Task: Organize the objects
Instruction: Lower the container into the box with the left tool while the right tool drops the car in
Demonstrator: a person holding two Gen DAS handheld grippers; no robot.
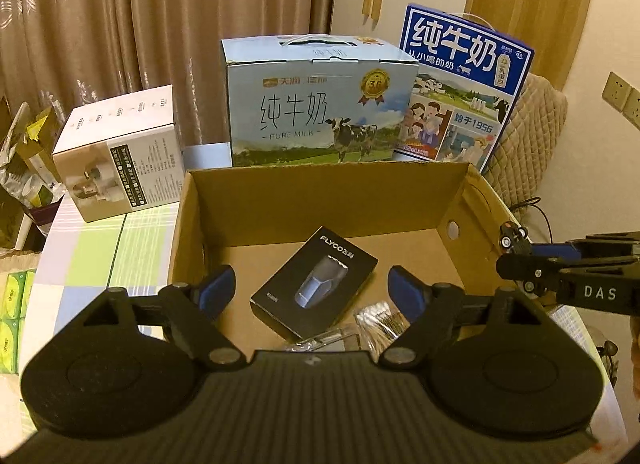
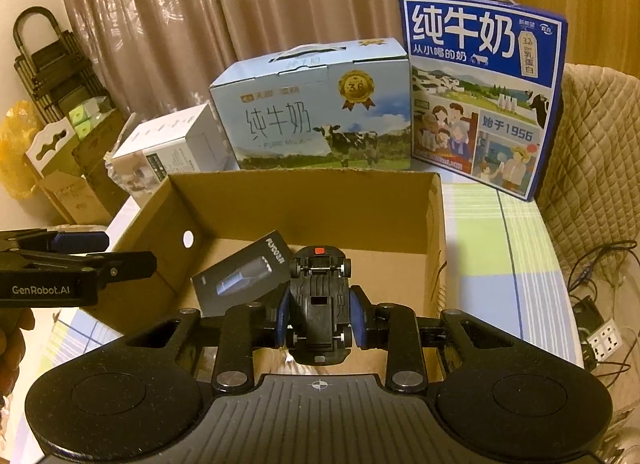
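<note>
On the table, at my twelve o'clock: one open cardboard box (image 1: 320, 199), brown, no print I can read on it.
Inside the cardboard box: one black carton (image 1: 314, 282) lying flat, printed "FLYCO" in white with a picture of a shaver; beside it at five o'clock in my left view, one clear packet of small sticks (image 1: 376, 322), too blurred to read.
My left gripper (image 1: 312, 292): fingers spread wide with nothing between them, hanging above the near edge of the cardboard box; its side reads "GenRobot.AI" in my right view.
My right gripper (image 2: 319, 318): clenched around one black toy car (image 2: 319, 296), which is belly-up with four wheels showing and a red spot at its far end, held above the near part of the cardboard box; its side reads "DAS" in my left view.
Milk cases, count two: a pale blue case (image 1: 316, 103) at twelve o'clock behind the cardboard box, marked "纯牛奶", "PURE MILK" and a gold "3.6" medal; a dark blue case (image 1: 460, 91) at one o'clock, marked "纯牛奶", "从小喝的奶", "始于1956".
White carton (image 1: 120, 155): one, at ten o'clock, covered in small print that I cannot read.
Tablecloth (image 1: 100, 248): green, white and blue checks.
Behind everything: brown curtain (image 1: 120, 15).
</note>
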